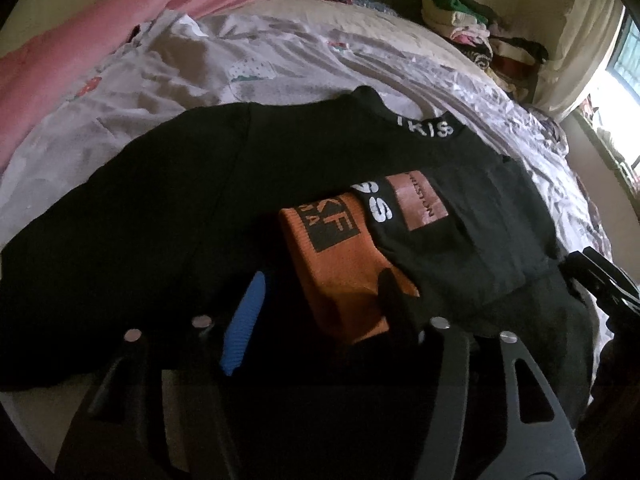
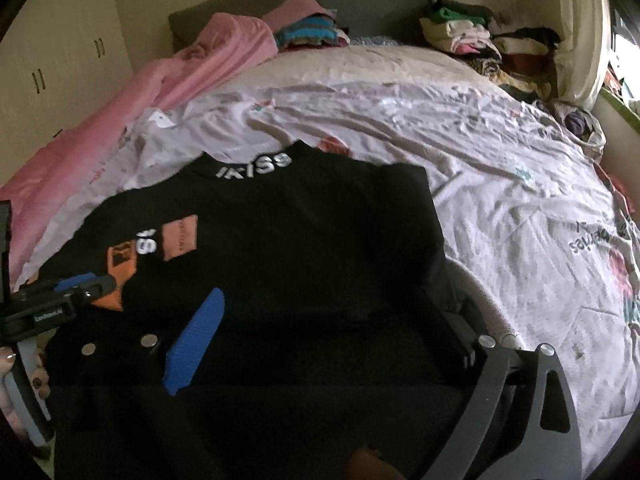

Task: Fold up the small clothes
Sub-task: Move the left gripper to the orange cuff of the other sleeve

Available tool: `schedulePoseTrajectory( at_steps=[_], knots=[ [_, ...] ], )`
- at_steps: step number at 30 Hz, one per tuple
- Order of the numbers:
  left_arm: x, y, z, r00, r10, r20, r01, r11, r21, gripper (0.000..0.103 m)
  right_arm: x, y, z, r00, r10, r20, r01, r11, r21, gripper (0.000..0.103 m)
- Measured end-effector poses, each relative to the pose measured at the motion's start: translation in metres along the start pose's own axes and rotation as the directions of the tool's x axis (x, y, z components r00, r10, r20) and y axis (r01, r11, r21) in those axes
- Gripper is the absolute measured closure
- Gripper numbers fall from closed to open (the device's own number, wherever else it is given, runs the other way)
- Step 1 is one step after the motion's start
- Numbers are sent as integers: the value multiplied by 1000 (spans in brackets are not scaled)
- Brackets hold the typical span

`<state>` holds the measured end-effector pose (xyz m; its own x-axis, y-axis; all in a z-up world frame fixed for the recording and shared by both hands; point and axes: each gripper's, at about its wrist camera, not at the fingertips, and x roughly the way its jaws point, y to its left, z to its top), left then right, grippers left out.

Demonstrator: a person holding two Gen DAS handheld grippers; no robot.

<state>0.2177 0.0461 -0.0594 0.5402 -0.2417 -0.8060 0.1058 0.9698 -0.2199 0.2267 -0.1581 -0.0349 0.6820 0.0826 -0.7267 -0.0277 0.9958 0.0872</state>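
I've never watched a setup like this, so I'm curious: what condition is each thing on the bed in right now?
Black shirt: lying flat, a sleeve with an orange cuff folded over it.
Left tongs: open, over the orange cuff, not gripping.
Right tongs: wide open over the shirt's lower part, holding nothing.
Bedsheet: wrinkled.
Pink blanket: bunched up.
Clothes pile: stacked at the far corner.

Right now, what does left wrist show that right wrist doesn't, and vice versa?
Only left wrist: the window at far right, and the right gripper from outside.
Only right wrist: the wardrobe doors, the printed text on the bedsheet, and the left gripper over the orange patch.
Both: the black top lying flat on the bed, its lettered collar, the orange patch, the pink blanket, folded clothes stacks.
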Motion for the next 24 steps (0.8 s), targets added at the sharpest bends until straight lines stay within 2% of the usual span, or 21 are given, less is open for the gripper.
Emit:
schedulePoseTrajectory(
  at_steps=[3, 4, 9, 11, 17, 20, 24],
  knots=[
    [-10, 2, 0, 1000, -4, 17, 5, 1000, -12, 42, -10, 6, 1, 1000, 10, 25, -10, 1000, -5, 7],
    [-13, 2, 1, 1000, 0, 22, 0, 1000, -13, 37, -13, 8, 2, 999, 13, 32, -13, 1000, -6, 7],
    [-34, 8, 5, 998, 13, 56, -11, 999, -39, 36, -27, 19, 6, 997, 34, 63, -34, 999, -13, 6],
    [-42, 8, 5, 998, 15, 67, -12, 999, -42, 20, -32, 24, 7, 997, 40, 73, -39, 999, -19, 6],
    [-65, 7, 5, 993, 25, 111, -19, 999, -49, 19, -45, 38, 10, 993, 72, 97, -68, 997, -38, 6],
    [-79, 9, 5, 991, 25, 129, -18, 998, -56, 14, -52, 45, 10, 990, 91, 109, -86, 995, -51, 5],
    [-97, 17, 3, 985, 60, 159, -48, 996, -80, 10, -61, 56, 11, 986, 112, 124, -104, 992, -67, 5]
  ],
)
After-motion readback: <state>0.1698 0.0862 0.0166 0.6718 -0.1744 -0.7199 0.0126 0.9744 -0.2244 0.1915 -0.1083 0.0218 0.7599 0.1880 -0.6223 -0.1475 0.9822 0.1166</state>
